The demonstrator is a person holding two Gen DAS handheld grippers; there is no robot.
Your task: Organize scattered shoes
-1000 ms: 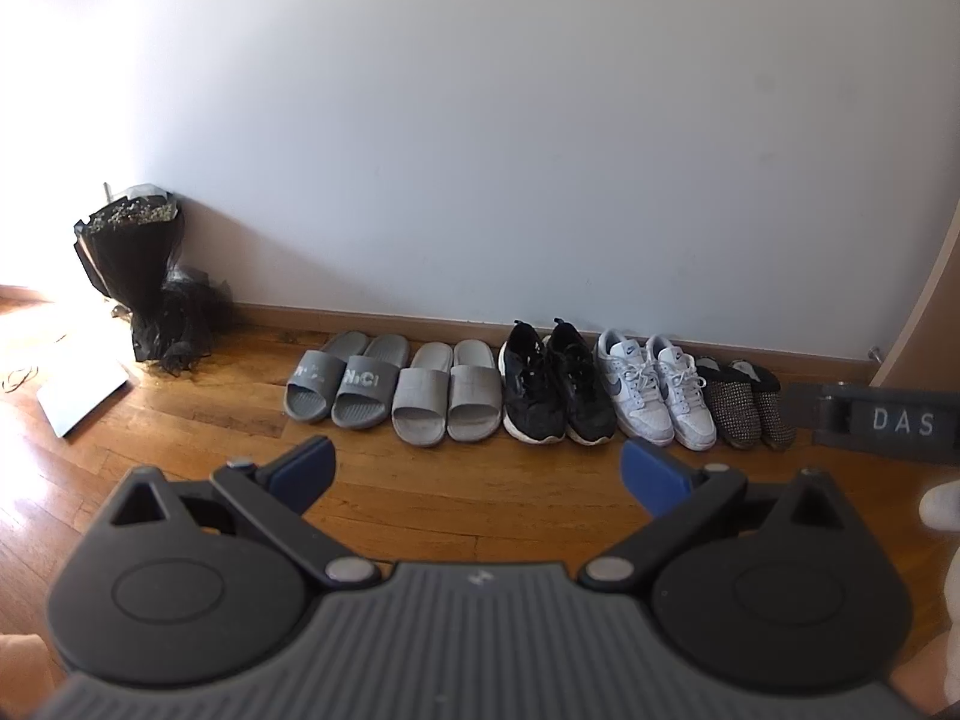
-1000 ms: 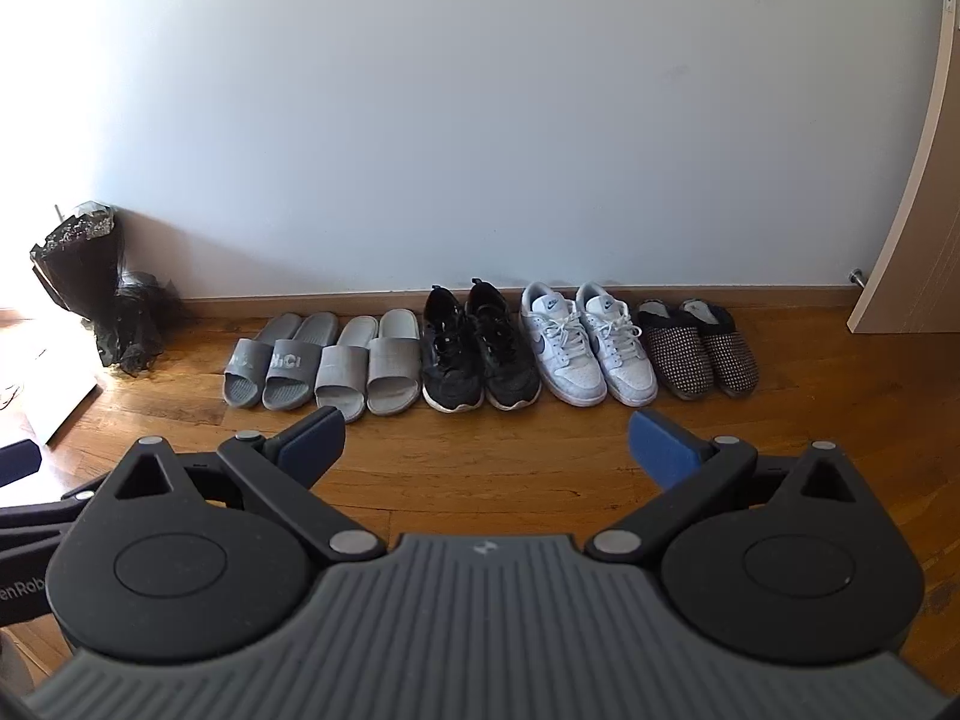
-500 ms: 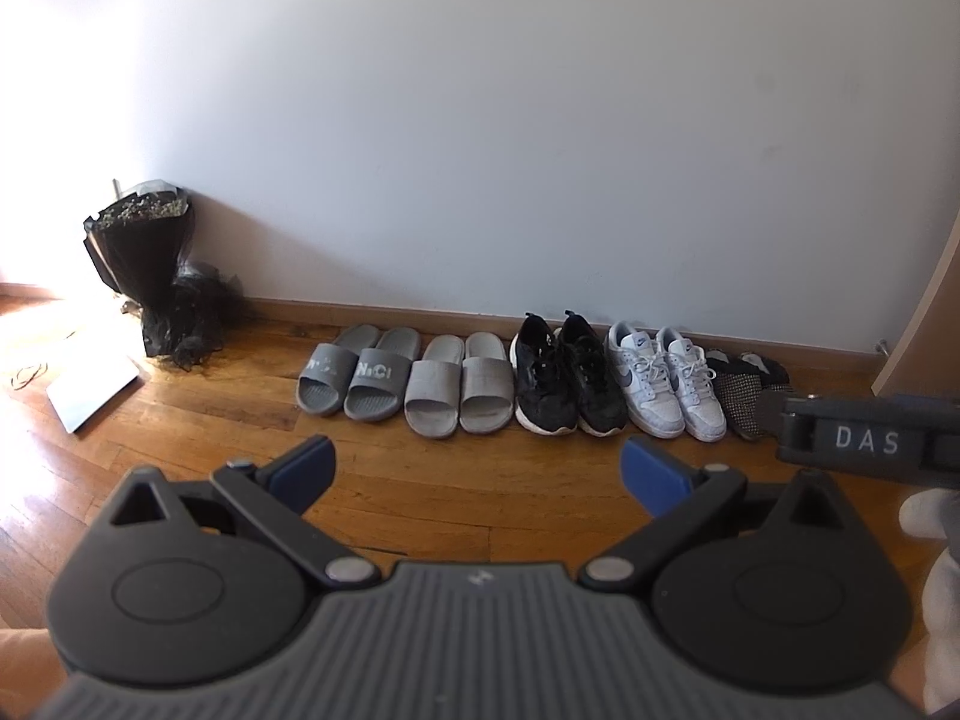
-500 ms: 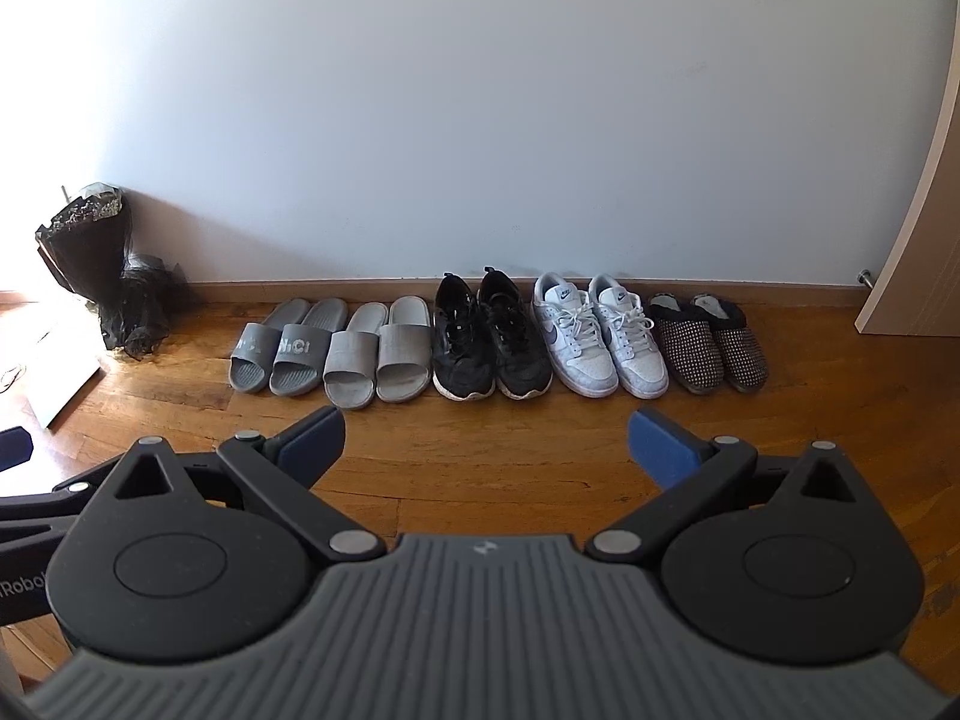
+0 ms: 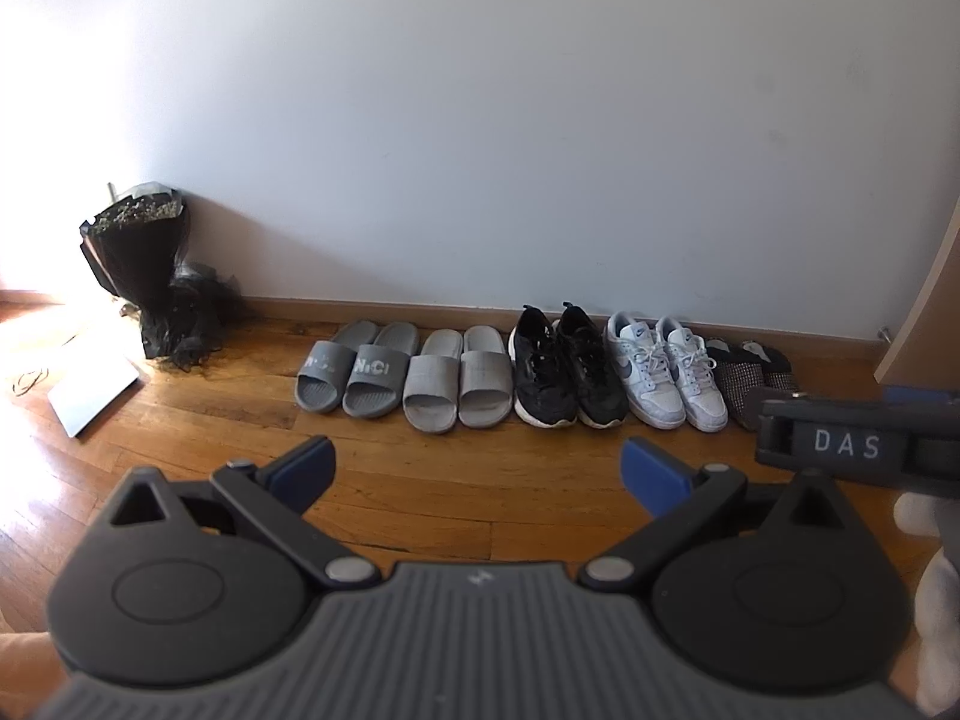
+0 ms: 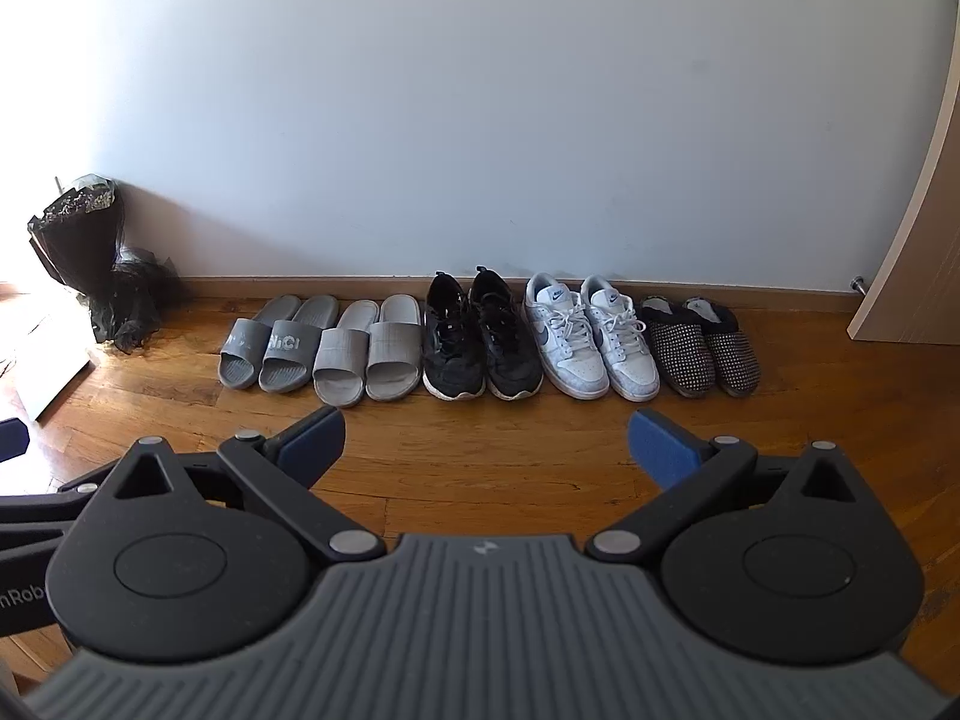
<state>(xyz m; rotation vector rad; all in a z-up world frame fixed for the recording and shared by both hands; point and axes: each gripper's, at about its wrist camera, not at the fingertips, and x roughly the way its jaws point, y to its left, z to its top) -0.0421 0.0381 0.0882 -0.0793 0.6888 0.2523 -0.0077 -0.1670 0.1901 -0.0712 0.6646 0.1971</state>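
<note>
Several pairs of shoes stand in one row along the wall, toes toward me: dark grey slides, light grey slides, black sneakers, white sneakers and dotted dark slippers. My left gripper is open and empty, well back from the row. My right gripper is also open and empty, above bare floor. In the left wrist view the right gripper's body partly hides the slippers.
A black-wrapped bouquet leans in the left corner. A flat white panel lies on the wooden floor beside it. A pale door edge stands at the right. Open floor lies between the grippers and the shoes.
Both grippers have drawn back and risen slightly from the shoe row, so the shoes look smaller and farther. Both stay open and empty. The shoes have not moved.
</note>
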